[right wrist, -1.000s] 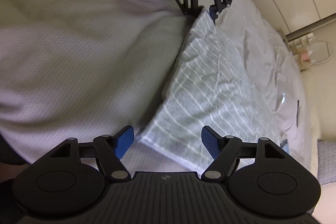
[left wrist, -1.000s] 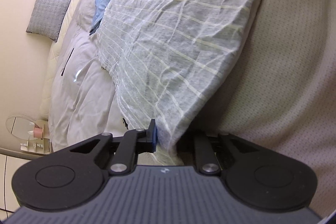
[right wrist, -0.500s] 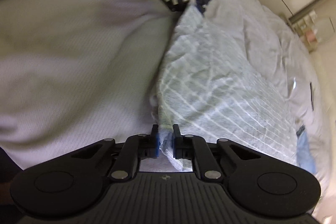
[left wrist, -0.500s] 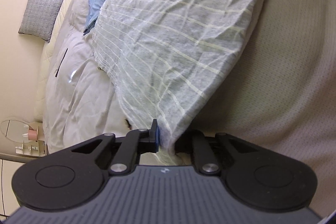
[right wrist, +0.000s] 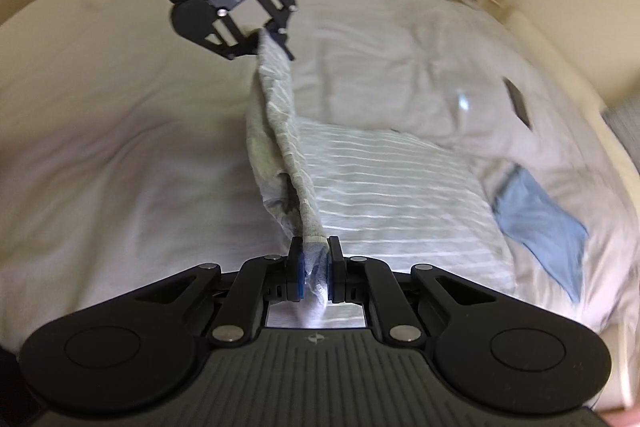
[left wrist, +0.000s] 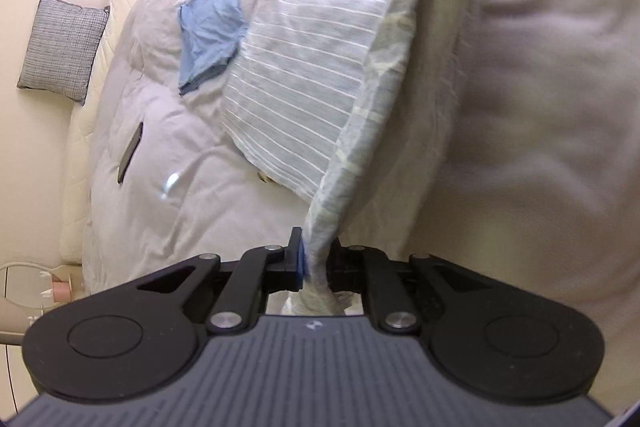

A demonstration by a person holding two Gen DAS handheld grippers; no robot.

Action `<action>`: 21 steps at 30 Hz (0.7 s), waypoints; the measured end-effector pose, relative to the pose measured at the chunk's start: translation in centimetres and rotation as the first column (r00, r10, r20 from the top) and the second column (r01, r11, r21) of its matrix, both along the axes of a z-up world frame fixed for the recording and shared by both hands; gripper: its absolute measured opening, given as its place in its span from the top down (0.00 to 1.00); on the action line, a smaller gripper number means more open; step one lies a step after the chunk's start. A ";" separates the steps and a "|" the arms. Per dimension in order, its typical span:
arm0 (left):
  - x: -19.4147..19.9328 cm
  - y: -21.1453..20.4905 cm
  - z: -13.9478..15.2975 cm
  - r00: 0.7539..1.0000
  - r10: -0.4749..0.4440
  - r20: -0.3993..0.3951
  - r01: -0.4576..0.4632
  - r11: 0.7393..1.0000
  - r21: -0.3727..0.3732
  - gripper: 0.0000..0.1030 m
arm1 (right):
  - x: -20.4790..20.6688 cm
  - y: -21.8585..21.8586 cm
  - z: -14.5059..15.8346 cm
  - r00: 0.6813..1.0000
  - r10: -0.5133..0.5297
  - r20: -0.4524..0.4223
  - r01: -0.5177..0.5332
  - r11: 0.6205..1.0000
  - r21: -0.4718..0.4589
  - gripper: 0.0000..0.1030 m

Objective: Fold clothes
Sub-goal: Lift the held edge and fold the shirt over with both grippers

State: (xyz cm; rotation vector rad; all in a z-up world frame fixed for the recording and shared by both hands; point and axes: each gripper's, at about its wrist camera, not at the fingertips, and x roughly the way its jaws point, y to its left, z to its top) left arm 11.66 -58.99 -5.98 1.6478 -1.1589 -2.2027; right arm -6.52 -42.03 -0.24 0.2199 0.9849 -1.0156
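A pale green garment with white stripes (right wrist: 384, 187) lies on the bed, its near edge lifted. My left gripper (left wrist: 316, 263) is shut on one corner of that edge. My right gripper (right wrist: 314, 271) is shut on the other corner. The lifted edge hangs as a taut band (right wrist: 280, 131) between them, above the rest of the garment (left wrist: 304, 67). The left gripper also shows in the right wrist view (right wrist: 272, 35), held up over the bed.
A folded blue cloth (right wrist: 548, 227) lies on the grey duvet (right wrist: 400, 47) beside the garment; it also shows in the left wrist view (left wrist: 208, 31). A dark phone (left wrist: 130, 153) lies on the duvet. A grey cushion (left wrist: 64, 47) leans on the wall. A bedside table (left wrist: 24, 291) holds small items.
The right gripper closed on the garment's corner. Both grippers then lifted the edge up off the bed, stretching it between them and exposing the striped layer underneath.
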 end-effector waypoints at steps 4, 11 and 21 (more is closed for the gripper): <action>-5.1 -3.7 1.1 0.999 0.006 0.040 -0.008 0.999 0.045 0.92 | -4.2 -3.0 0.6 0.994 -0.082 0.066 0.081 0.996 0.025 0.92; -12.6 -10.3 -0.8 0.989 -0.002 0.149 -0.027 0.980 0.195 0.92 | -14.2 -10.2 -1.2 0.921 -0.274 0.278 0.214 0.950 0.228 0.92; -21.0 -17.5 -4.5 0.967 -0.069 0.243 -0.011 0.950 0.313 0.92 | -22.5 -16.5 -5.2 0.821 -0.441 0.362 0.295 0.872 0.392 0.92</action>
